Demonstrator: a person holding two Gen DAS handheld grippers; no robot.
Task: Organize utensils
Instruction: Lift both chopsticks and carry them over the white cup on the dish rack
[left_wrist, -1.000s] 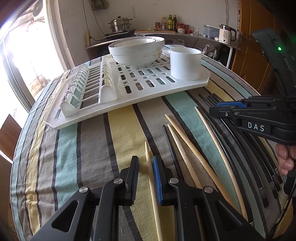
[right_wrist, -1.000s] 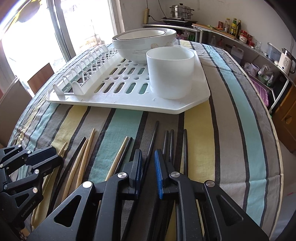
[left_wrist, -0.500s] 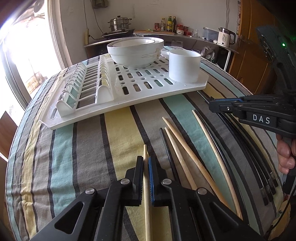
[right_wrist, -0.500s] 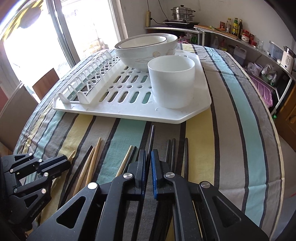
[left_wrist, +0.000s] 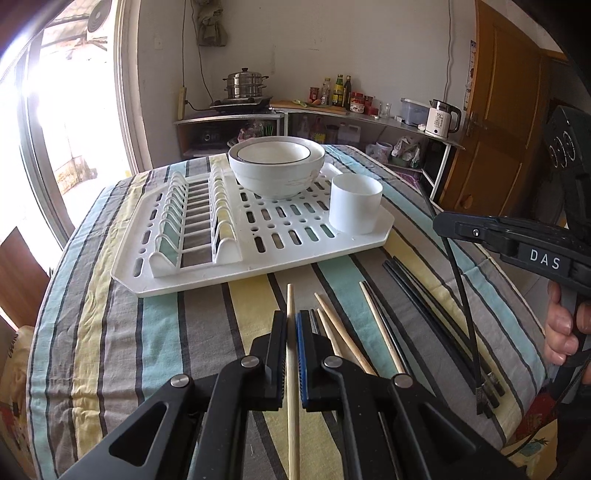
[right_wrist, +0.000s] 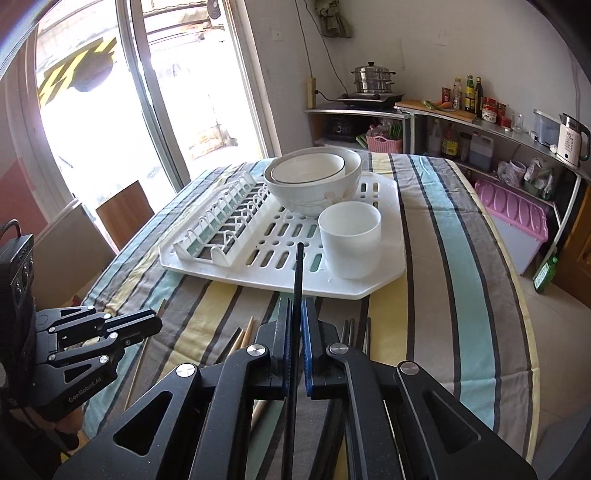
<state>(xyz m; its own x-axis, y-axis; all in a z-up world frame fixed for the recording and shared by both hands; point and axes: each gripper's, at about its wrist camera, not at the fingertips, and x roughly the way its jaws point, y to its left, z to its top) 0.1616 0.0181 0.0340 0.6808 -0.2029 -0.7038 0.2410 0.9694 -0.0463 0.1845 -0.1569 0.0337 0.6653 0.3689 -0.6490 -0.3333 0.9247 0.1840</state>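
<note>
Kitchen table (left_wrist: 110, 332) in striped cloth; left claw (left_wrist: 291, 332) pinches pale wooden chopstick (left_wrist: 291, 387), right claw (right_wrist: 294, 332) black chopstick (right_wrist: 297, 273), rack (left_wrist: 258, 236) at twelve o'clock.

Behind the left claw (left_wrist: 291, 332), the wooden chopstick (left_wrist: 291, 406) is running off the picture's bottom edge, so its rear end is not showing. The black chopstick (right_wrist: 296, 280) is vanishing between the right claw (right_wrist: 294, 332) pads, its lower length hidden. Labels on the bottles (left_wrist: 338, 88) beyond the table (left_wrist: 110, 332) are staying too small to read.
</note>
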